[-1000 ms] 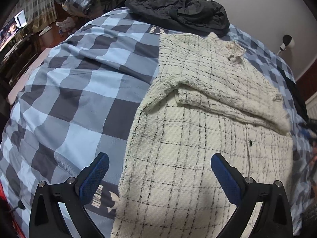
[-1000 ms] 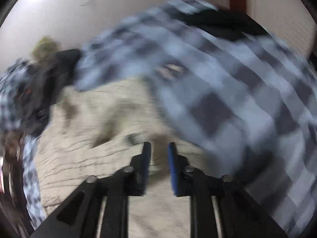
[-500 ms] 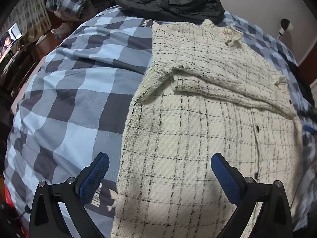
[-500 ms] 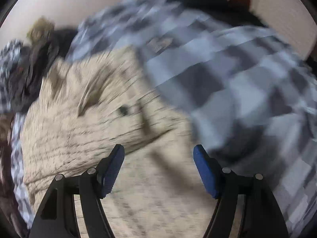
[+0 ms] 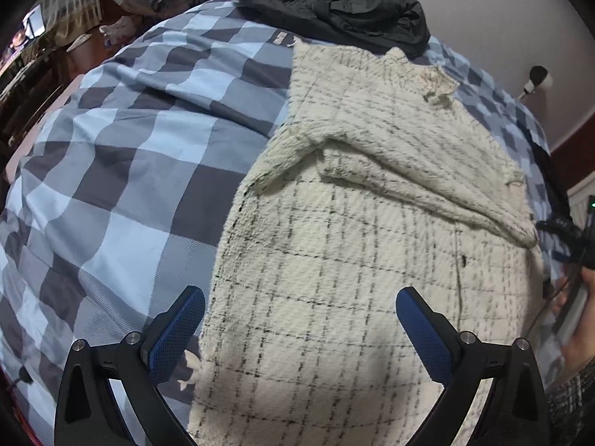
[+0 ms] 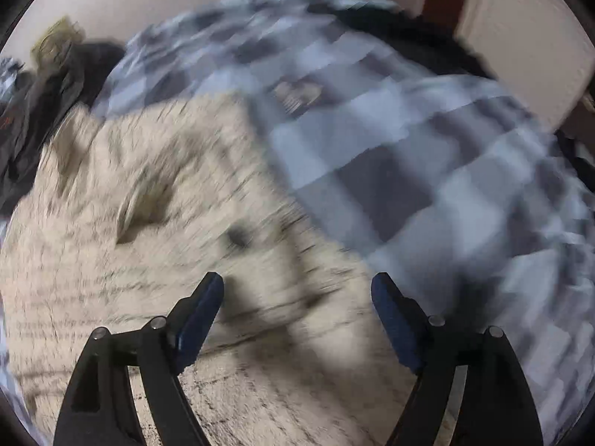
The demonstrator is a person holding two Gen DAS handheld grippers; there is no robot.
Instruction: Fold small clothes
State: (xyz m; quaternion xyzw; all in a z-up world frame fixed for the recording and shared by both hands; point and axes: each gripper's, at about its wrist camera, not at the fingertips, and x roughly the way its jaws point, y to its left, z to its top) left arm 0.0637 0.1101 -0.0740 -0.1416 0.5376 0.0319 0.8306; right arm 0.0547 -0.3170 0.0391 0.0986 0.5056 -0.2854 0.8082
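Below both gaping tools, left tool and still-widening right tool, lies the soft cardigan (floppy, light); pinch its hem.

The cream sweater wore a thin black windowpane check, fuzzy and pale all over. Beneath it the bedspread ran in big squares of light blue, slate grey and dark grey. A black jacket sat crumpled at the far edge. The left gripper showed black arms with blue pads, and the right gripper matched.
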